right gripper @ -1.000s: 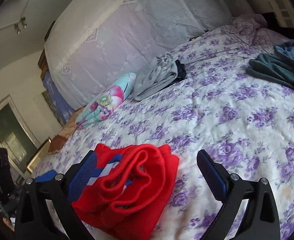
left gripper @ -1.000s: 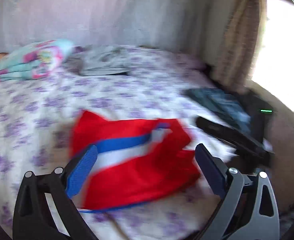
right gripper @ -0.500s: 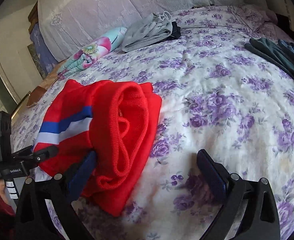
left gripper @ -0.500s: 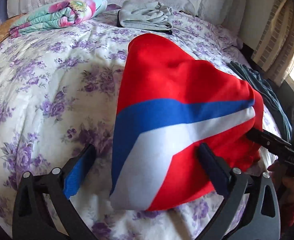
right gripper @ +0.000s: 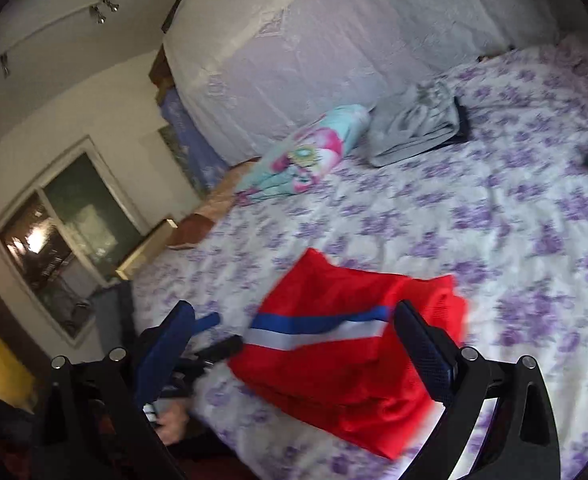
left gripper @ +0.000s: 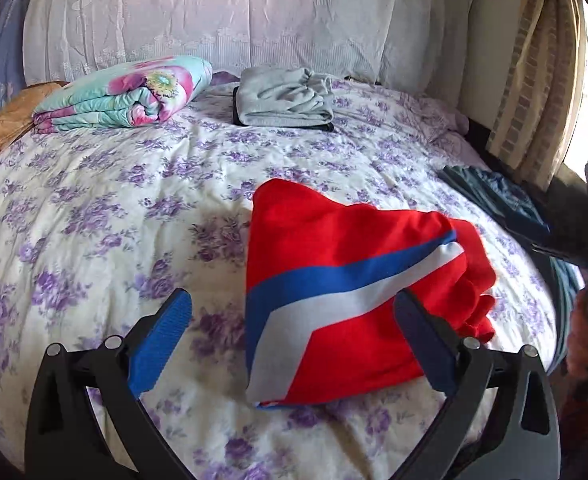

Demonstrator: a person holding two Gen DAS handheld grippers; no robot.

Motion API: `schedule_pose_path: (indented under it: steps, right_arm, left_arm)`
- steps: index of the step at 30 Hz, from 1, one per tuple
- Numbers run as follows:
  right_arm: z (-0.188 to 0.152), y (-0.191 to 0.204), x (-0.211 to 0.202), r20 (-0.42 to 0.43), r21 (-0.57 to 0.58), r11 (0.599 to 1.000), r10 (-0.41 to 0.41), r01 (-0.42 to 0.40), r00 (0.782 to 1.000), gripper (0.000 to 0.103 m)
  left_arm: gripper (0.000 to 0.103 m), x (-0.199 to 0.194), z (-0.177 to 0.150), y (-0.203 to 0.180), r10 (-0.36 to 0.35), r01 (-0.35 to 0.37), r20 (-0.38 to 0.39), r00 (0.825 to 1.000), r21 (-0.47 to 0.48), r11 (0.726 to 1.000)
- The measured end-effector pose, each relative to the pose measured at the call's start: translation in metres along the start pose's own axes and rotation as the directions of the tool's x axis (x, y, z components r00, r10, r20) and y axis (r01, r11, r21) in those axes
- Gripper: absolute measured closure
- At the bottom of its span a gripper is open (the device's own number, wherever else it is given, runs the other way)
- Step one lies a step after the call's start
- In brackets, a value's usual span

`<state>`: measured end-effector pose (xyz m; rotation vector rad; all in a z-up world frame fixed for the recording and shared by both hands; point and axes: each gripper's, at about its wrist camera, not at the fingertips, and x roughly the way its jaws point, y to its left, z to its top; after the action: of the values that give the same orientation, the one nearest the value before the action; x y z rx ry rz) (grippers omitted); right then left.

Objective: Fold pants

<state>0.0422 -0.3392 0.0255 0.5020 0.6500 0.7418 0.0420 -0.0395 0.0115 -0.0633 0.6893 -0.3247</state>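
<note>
I see the red pants (left gripper: pixel 354 280) lying folded on the bed (left gripper: pixel 94 220). My left gripper (left gripper: pixel 294 334) and right gripper (right gripper: pixel 294 336) both hover with fingers spread, holding nothing.

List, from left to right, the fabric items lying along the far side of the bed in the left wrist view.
Floral blanket roll → folded grey garment → dark blue-green clothes by the curtain.

red pants (left gripper: pixel 334 248) blue-white striped, bedsheet (left gripper: pixel 94 216) purple-flowered white

Red pants (left gripper: pixel 334 248) with blue-white stripe, folded, lying on floral bedspread (left gripper: pixel 94 216)
</note>
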Motion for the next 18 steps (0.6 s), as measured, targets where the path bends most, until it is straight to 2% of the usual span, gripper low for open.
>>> schedule_pose_path:
  steps: [1, 2, 4, 6, 9, 14, 16, 18]
  right_arm:
    - [0.002, -0.004, 0.012, -0.016, 0.03, 0.999, 0.021, -0.02, 1.0, 0.003]
    - [0.002, -0.011, 0.022, -0.028, 0.051, 0.999, 0.002, 0.0, 1.0, 0.003]
    - [0.0, -0.025, 0.038, -0.047, 0.067, 0.994, -0.085, 0.089, 0.995, 0.003]
    - [-0.005, -0.04, 0.048, -0.084, 0.083, 0.992, -0.092, 0.099, 0.992, 0.003]
    - [-0.011, -0.048, 0.055, -0.105, 0.067, 0.996, -0.057, 0.064, 0.993, 0.004]
    - [-0.003, -0.042, 0.051, -0.126, 0.082, 0.995, -0.05, 0.06, 0.991, 0.004]
    - [0.011, -0.031, 0.05, -0.134, 0.081, 0.995, -0.049, 0.06, 0.99, 0.003]
    - [0.031, -0.016, 0.056, -0.14, 0.033, 0.996, -0.075, 0.08, 0.987, 0.003]
  left_arm:
    - [0.004, 0.009, 0.0, -0.001, 0.009, -0.009, -0.025, 1.0, 0.002, 1.0]
    - [0.004, 0.017, 0.0, 0.0, 0.016, -0.017, -0.052, 0.998, -0.001, 1.0]
    - [0.004, 0.034, -0.005, 0.005, 0.02, -0.024, -0.114, 0.993, -0.029, 0.999]
    - [0.004, 0.045, -0.013, 0.014, -0.011, 0.0, -0.152, 0.988, -0.069, 0.998]
    - [0.004, 0.049, -0.021, 0.02, -0.05, 0.035, -0.15, 0.987, -0.103, 0.994]
    - [0.004, 0.043, -0.028, 0.006, 0.019, -0.021, -0.098, 0.995, -0.018, 1.0]
    - [0.004, 0.043, -0.028, 0.005, 0.03, -0.031, -0.093, 0.995, -0.012, 0.999]
    - [0.004, 0.043, -0.028, 0.006, 0.029, -0.03, -0.092, 0.995, -0.016, 0.999]
